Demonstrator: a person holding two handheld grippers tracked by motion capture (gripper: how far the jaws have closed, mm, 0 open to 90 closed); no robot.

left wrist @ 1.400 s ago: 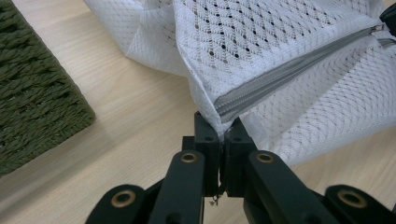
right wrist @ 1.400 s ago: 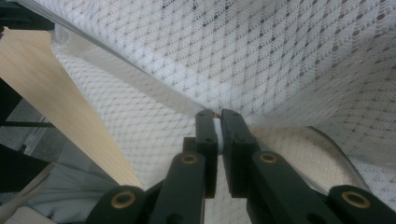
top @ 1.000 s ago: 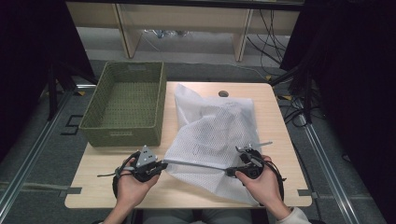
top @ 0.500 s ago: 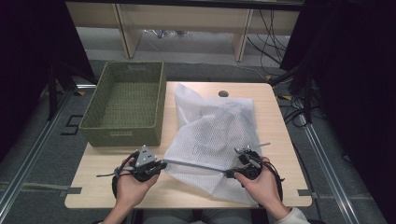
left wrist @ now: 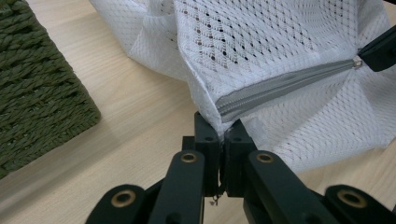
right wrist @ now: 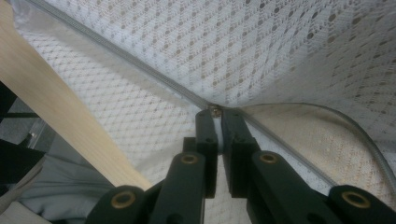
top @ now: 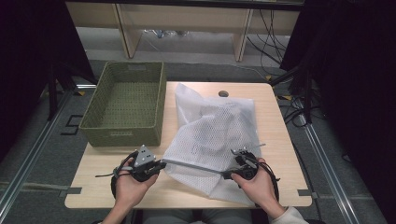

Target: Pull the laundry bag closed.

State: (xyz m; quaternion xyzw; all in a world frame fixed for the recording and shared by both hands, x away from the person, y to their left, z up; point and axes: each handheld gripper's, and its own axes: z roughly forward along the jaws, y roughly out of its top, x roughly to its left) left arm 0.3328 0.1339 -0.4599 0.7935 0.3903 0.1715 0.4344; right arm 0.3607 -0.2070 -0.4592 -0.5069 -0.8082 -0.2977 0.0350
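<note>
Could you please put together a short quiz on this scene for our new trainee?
1. True or false: the left hand-held gripper is shut on the end of the mesh bag where its grey zipper ends.
2. What stands on the table to the left of the bag? A) a green woven basket B) a metal bucket C) a cardboard box
3. What does the right hand-held gripper pinch?

Key
1. True.
2. A.
3. The small metal pull on the zipper, judging by the right gripper view; the zipper runs taut between the two grippers.
</note>
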